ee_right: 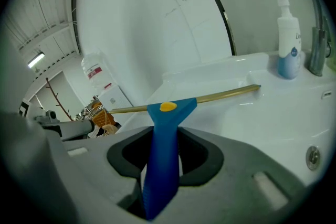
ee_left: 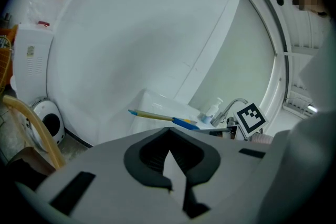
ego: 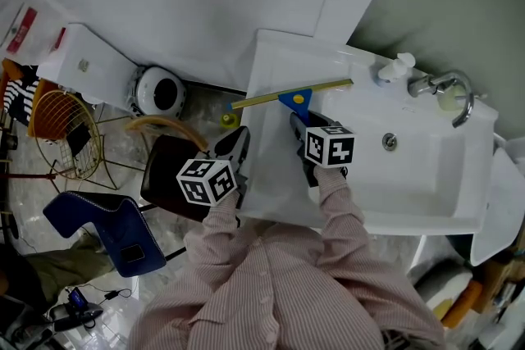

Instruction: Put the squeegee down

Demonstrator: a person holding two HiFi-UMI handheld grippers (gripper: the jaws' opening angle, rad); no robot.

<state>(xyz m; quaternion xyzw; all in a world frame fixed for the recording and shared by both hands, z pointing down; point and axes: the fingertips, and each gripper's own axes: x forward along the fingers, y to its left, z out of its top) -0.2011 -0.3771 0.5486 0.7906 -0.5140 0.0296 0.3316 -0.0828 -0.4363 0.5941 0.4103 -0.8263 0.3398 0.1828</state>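
Right tool [ego: 299,125] is clamped on the blue handle of the squeegee [ego: 294,97]. Its brass-coloured blade lies across the bench's [ego: 410,209] far left corner, one end poking past the left edge (touching the surface or just above it, can't tell). Left tool [ego: 235,143] is pinched closed on nothing, off the bench's left edge. A soap bottle [ee_right: 287,39] stands at the far edge.

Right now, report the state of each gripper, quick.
Left gripper: closed, nothing between its jaws.
Right gripper: closed on the handle of the blue squeegee.
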